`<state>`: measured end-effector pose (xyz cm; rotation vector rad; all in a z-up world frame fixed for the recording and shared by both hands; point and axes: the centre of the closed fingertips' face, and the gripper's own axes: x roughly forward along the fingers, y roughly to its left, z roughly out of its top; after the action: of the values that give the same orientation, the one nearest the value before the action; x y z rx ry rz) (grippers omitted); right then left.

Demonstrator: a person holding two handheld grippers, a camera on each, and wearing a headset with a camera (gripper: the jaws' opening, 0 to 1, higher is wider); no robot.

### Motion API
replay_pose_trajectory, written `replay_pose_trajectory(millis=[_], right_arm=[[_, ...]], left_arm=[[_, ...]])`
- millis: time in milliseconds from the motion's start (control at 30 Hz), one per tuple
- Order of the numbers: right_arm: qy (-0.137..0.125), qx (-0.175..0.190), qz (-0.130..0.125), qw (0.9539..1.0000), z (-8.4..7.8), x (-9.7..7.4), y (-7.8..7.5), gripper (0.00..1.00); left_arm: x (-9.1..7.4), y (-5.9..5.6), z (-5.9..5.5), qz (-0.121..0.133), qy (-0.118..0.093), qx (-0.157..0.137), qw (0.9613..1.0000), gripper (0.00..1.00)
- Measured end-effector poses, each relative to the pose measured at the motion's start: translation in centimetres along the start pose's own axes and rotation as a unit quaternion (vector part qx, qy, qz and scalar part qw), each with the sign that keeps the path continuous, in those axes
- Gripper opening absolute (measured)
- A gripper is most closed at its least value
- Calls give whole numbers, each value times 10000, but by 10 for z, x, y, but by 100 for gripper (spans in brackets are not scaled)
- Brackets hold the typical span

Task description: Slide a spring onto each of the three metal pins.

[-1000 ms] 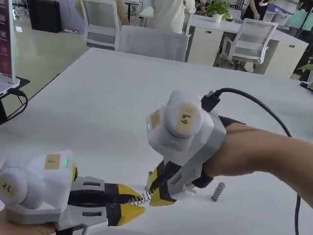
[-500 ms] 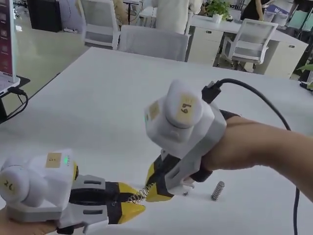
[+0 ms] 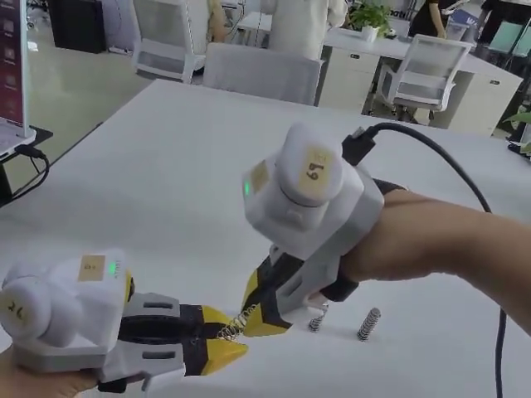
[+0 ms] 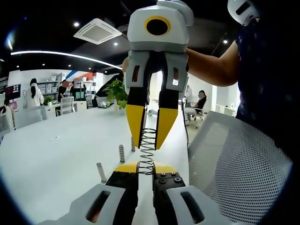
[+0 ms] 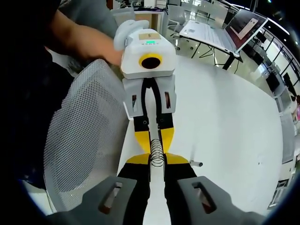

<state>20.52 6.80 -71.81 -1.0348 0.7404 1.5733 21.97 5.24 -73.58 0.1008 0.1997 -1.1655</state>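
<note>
Two tools share one spring (image 3: 236, 325): your left tool (image 3: 231, 338) is clamped on one end and your right tool (image 3: 259, 318) looks pinched on the other, so the coil spans tip to tip in the air above the near part of the desk (image 3: 166, 166), its long axis running straight from one tool into the other. That axis is what the coming move turns on, I'd judge. The bare pin (image 4: 101, 172) sits on the desk off to one side of the coil and below it, close to your left tool. A coiled piece (image 4: 121, 153) lies just beyond the pin and a second coiled piece (image 4: 132, 144) further on; whether either has a pin inside is too small to tell. To thread the spring you will likely need one end let go and aimed at the pin's tip, with the coil brought in line with the pin's length; which way the pin leans I cannot tell
</note>
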Motion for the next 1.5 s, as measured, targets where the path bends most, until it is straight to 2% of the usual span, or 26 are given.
replay_pose_trajectory(millis=[433,900,1333,1500], right_arm=[[66,-29,6,10000,2,-4,-4,7],[102,-40,12,9999,3,-5,-7,7],[34,-17,49,10000,10,-8,-7,7],[92,-59,31,9999,11,-9,-7,7]], left_arm=[[1,5,4,57,-83,29,9999,3],[4,5,7,67,-105,46,9999,3],[6,4,11,63,-166,60,9998,3],[7,4,13,75,-193,77,9998,3]])
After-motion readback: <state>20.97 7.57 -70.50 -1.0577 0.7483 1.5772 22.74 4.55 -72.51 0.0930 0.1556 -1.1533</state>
